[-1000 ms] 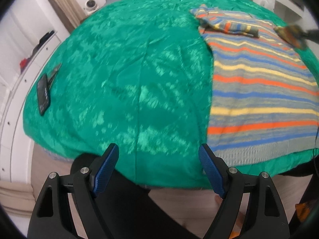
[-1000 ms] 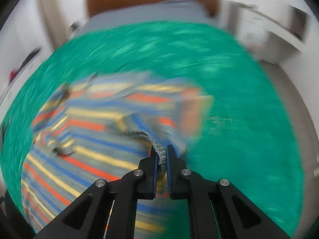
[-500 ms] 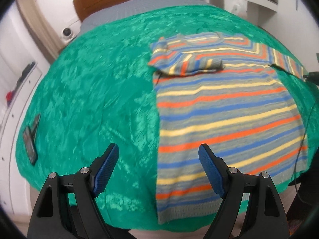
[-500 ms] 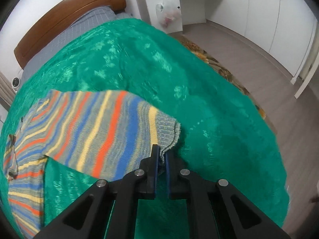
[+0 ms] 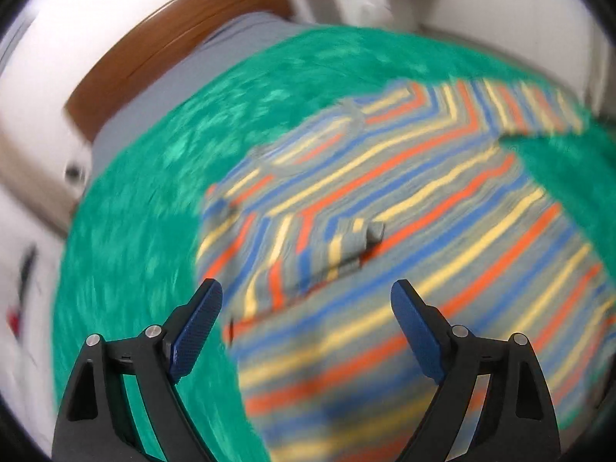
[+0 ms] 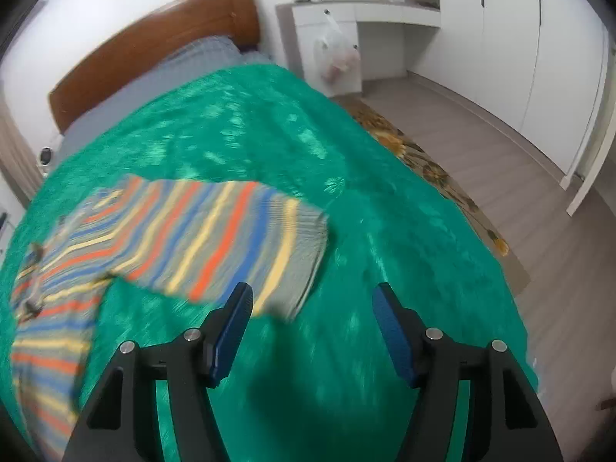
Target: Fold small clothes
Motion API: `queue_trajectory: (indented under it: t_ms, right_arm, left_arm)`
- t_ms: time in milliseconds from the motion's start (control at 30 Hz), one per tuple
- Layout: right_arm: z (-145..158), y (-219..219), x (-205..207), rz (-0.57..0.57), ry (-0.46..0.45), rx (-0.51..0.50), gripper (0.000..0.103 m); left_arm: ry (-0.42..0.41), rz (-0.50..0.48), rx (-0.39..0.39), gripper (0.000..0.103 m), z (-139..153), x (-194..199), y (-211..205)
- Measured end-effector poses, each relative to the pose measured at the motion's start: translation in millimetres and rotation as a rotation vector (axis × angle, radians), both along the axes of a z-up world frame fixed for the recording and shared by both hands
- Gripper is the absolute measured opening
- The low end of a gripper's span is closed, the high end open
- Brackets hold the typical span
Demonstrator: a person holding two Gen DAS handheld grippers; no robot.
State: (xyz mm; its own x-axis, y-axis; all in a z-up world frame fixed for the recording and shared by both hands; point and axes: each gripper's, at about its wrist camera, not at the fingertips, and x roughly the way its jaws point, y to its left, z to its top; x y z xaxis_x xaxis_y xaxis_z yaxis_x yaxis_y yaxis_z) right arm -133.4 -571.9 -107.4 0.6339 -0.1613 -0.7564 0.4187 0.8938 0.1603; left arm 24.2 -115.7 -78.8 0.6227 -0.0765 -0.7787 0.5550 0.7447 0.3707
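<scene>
Right wrist view: the big green blanket (image 6: 385, 192) carries the striped sweater (image 6: 115, 250). Its sleeve (image 6: 238, 246) now lies flat, just let go by the right claw (image 6: 310, 331), now wide. Left claw (image 5: 306, 327), wide too, hovers over the sweater, so folding can continue.

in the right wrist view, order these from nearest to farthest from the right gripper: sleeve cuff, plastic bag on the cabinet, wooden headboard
From the open right gripper:
1. Sleeve cuff, lying on the green blanket just ahead of the fingertips, a little left.
2. Plastic bag, hanging on the white cabinet past the bed, upper middle.
3. Wooden headboard, at the bed's far end, upper left; close to the bag's depth, so ranked loosely.
</scene>
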Motion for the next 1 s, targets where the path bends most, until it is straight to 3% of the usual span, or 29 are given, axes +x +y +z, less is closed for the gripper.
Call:
queue_trajectory:
  t_ms: [100, 167, 200, 233, 267, 367, 433, 500, 600, 667, 800, 1000]
  right_arm:
    - [-2, 20, -24, 0.029, -0.016, 0.021, 0.066]
    - [-7, 34, -36, 0.046, -0.020, 0.031, 0.066]
    - [-10, 41, -41, 0.053, -0.023, 0.033, 0.066]
    - [-14, 48, -46, 0.059, -0.027, 0.032, 0.066]
    - [-17, 55, -50, 0.063, -0.026, 0.031, 0.066]
    - [-20, 65, -55, 0.072, -0.031, 0.041, 0.066]
    - [-17, 70, -55, 0.080, -0.042, 0.021, 0.066]
    - [-19, 74, -51, 0.089, -0.043, 0.012, 0.066]
    - [-28, 73, -45, 0.086, -0.006, 0.025, 0.066]
    - [-30, 72, -45, 0.071, -0.001, 0.036, 0.066]
    - [-31, 77, -44, 0.067, 0.005, 0.014, 0.066]
    - [-31, 83, -42, 0.080, 0.023, -0.021, 0.066]
  left_arm:
    - [0.049, -0.034, 0.084, 0.091, -32, 29, -23]
    - [0.105, -0.016, 0.087, 0.077, -49, 50, -27]
    - [0.144, -0.004, 0.068, 0.047, -54, 57, -26]
    - [0.207, 0.012, 0.020, 0.002, -56, 66, -22]
    - [0.243, 0.042, -0.036, 0.007, -52, 73, -14]
    - [0.186, 0.139, -0.185, 0.004, -22, 86, 20]
    - [0.141, 0.283, -0.285, 0.003, 2, 101, 71]
    - [0.097, 0.419, -0.325, 0.003, 14, 112, 118]
    - [0.032, 0.679, -0.325, 0.003, 17, 124, 203]
    - [0.009, 0.815, -0.282, 0.003, 8, 123, 249]
    - [0.025, 0.941, -0.203, 0.002, -24, 119, 300]
    - [0.070, 1.021, -0.234, 0.002, -53, 113, 324]
